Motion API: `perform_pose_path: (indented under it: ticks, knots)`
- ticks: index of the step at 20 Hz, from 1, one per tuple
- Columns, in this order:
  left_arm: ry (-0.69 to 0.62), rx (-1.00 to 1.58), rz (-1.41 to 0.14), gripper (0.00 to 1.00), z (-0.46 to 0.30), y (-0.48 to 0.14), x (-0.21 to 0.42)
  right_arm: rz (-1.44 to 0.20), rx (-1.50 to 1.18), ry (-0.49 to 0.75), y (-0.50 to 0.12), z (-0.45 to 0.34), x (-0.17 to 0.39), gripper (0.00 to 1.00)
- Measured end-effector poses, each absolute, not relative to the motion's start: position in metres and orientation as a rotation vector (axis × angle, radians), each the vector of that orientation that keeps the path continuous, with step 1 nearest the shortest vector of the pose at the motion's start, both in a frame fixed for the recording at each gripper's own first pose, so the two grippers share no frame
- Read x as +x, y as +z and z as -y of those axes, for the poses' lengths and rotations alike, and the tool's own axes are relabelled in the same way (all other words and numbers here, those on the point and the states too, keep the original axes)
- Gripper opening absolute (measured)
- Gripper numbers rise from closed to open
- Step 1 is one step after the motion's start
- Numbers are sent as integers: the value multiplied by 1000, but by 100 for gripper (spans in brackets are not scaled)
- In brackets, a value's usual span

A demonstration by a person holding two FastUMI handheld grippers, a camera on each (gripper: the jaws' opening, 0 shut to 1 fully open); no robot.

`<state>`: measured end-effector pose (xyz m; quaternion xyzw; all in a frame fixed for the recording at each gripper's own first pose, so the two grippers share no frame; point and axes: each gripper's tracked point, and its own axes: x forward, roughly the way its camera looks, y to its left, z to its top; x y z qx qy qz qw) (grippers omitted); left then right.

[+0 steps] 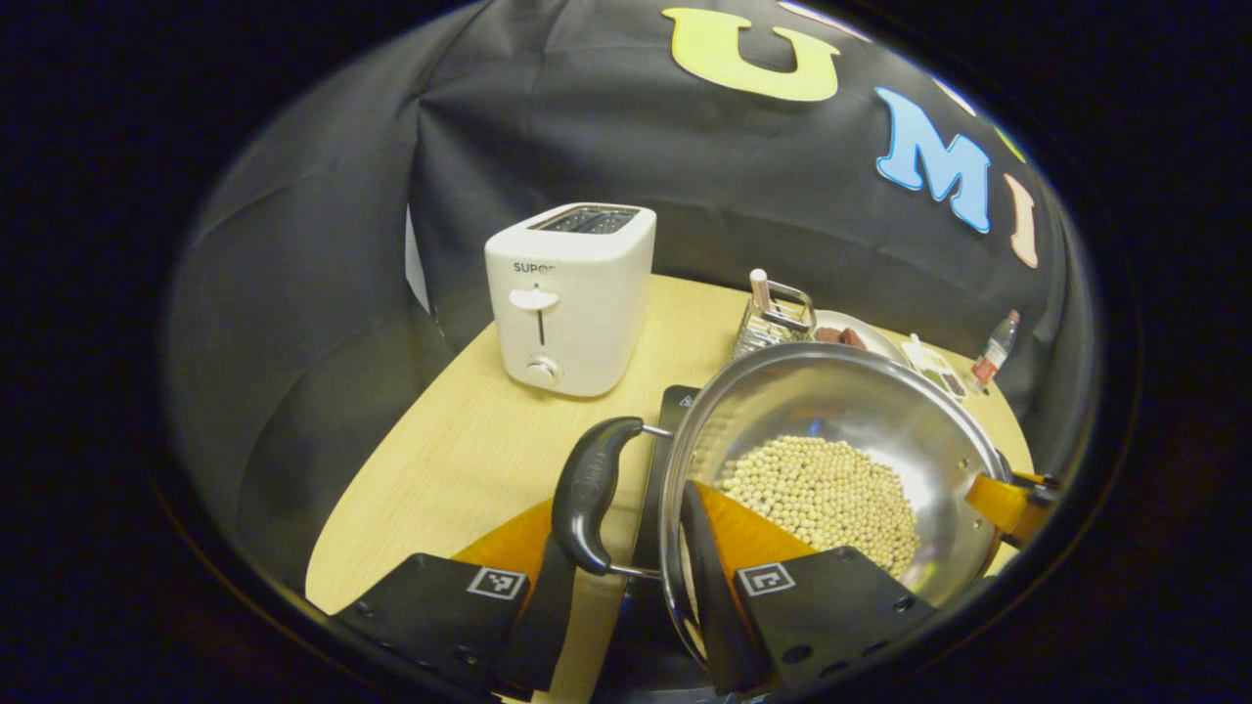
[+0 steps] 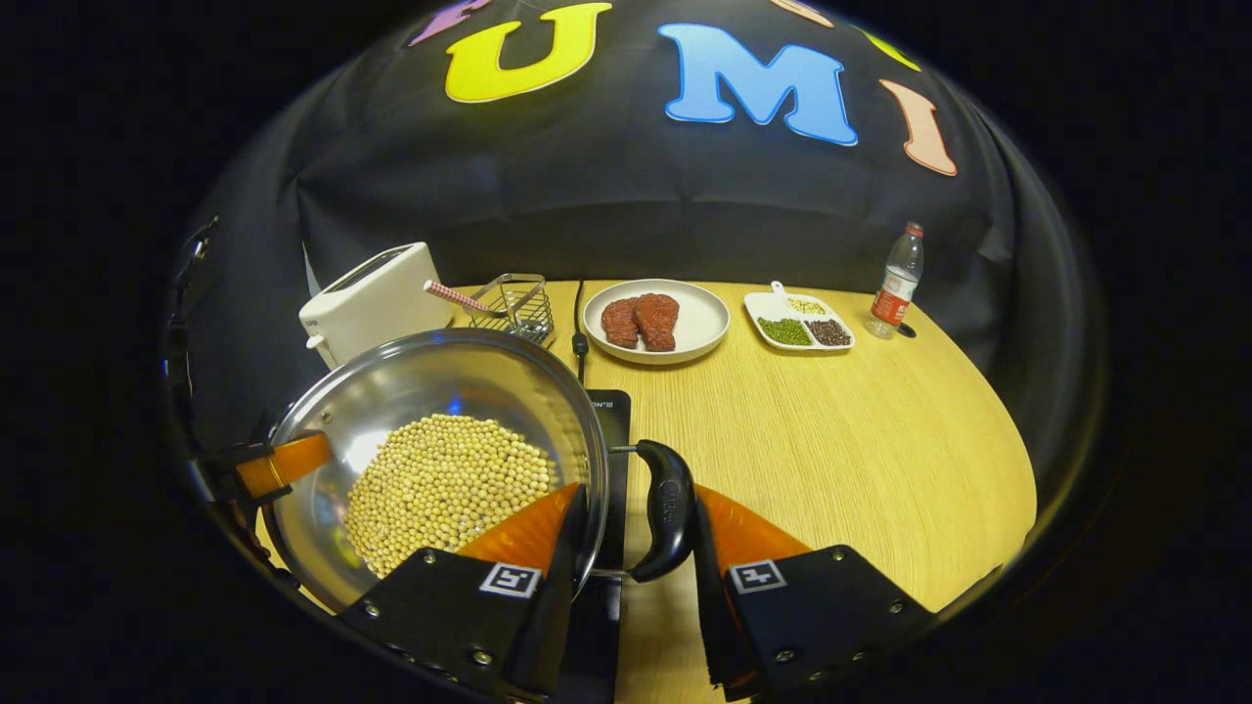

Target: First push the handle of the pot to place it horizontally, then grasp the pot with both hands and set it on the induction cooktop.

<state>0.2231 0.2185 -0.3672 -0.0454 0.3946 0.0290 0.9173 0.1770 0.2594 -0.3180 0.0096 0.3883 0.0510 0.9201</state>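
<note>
In the left gripper view, the left gripper [image 1: 626, 548] straddles the pot's [image 1: 880, 401] rim and its near side handle [image 1: 592, 494], one finger inside over the beans [image 1: 827, 494]. The toaster [image 1: 570, 293] stands behind. The right gripper view adds the plate [image 2: 704, 328] of meat and the bottle [image 2: 897, 282]; the right gripper [image 2: 636, 533] grips the opposite handle [image 2: 667, 508] and rim likewise, above the cooktop [image 2: 614, 411].

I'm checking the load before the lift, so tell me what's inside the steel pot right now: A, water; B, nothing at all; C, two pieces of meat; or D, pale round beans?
D: the pot holds a heap of pale round beans, also seen in the left gripper view; the meat lies on a white plate behind it.
</note>
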Motion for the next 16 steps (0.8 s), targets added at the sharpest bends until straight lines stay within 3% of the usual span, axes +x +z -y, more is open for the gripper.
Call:
perform_pose_path:
  ticks: [2, 4, 5, 8, 10, 12, 14, 16]
  knots:
    - [57, -77, -803, 62, -218, -369, 223, -798, 28, 110, -318, -259, 178, 51]
    - [43, -42, -800, 65, -216, -371, 223, -800, 28, 135, -318, -262, 176, 61]
    - [46, -11, -791, 72, -218, -371, 224, -799, 17, 143, -317, -260, 174, 55]
    - [82, 56, -732, 98, -230, -351, 224, -738, -7, 111, -298, -239, 173, 97]
    - [96, 70, -667, 100, -231, -326, 224, -697, 23, 114, -282, -228, 172, 98]
    - [107, 91, -582, 92, -228, -292, 224, -645, 30, 109, -262, -214, 173, 100]
    - [95, 105, -511, 100, -215, -258, 218, -587, 30, 122, -242, -200, 172, 100]
    - [83, 107, -455, 95, -196, -228, 209, -524, 16, 133, -222, -181, 168, 100]
